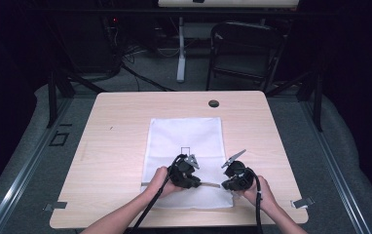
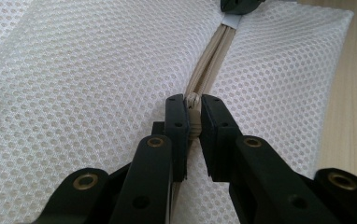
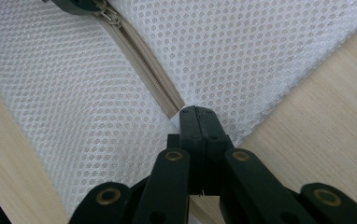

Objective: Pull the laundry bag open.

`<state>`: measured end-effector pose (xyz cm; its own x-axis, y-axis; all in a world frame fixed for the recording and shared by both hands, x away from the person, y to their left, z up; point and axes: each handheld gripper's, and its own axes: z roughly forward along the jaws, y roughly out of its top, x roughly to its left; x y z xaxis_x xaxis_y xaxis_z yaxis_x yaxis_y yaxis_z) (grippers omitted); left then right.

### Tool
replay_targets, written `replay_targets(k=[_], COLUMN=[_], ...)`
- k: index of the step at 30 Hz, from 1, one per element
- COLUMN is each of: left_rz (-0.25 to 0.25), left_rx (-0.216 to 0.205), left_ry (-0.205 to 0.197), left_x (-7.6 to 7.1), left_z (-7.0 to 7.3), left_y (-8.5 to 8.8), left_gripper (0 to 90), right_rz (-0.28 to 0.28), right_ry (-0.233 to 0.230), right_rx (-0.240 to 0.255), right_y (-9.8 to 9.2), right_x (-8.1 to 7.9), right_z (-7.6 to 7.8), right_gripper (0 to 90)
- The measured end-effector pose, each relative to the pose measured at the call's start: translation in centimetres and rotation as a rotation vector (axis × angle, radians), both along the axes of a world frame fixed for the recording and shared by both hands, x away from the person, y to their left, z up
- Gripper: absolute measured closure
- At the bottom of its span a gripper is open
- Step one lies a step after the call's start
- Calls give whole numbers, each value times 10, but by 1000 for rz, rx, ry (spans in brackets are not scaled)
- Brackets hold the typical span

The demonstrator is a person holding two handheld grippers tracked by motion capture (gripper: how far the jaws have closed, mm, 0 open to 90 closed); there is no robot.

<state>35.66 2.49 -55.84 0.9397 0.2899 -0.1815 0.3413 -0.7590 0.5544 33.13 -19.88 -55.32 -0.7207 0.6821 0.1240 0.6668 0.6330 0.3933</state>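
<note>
A white mesh zip bag (image 1: 184,163) lies flat at the middle of the pale wooden table (image 1: 106,146). Along the bag's near edge runs its beige zipper (image 3: 146,63). The left gripper (image 2: 193,116) pinches the zipper's slider; the right gripper (image 3: 198,122) is clamped tight on the zipper's end at the bag's corner. From there to the slider the teeth are meshed; the rest remains.

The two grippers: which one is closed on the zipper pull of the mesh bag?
The left gripper: its jaws pinch the beige zipper pull. The right gripper clamps the mesh bag at the zipper's end.
</note>
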Motion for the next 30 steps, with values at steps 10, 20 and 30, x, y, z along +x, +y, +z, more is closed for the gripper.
replay_targets(k=[10,20,30], left_rz=[-1,0,6], left_rx=[4,-2,3], left_ry=[3,24,21], left_x=[-1,-3,-5], left_z=[1,1,2], left_y=[2,5,11], left_gripper=[817,817,817], right_rz=[6,13,10], right_ry=[0,3,3], right_rx=[-7,-4,-4], right_y=[-1,-1,-1], right_x=[1,1,1], right_z=[0,0,0], right_gripper=[900,900,900])
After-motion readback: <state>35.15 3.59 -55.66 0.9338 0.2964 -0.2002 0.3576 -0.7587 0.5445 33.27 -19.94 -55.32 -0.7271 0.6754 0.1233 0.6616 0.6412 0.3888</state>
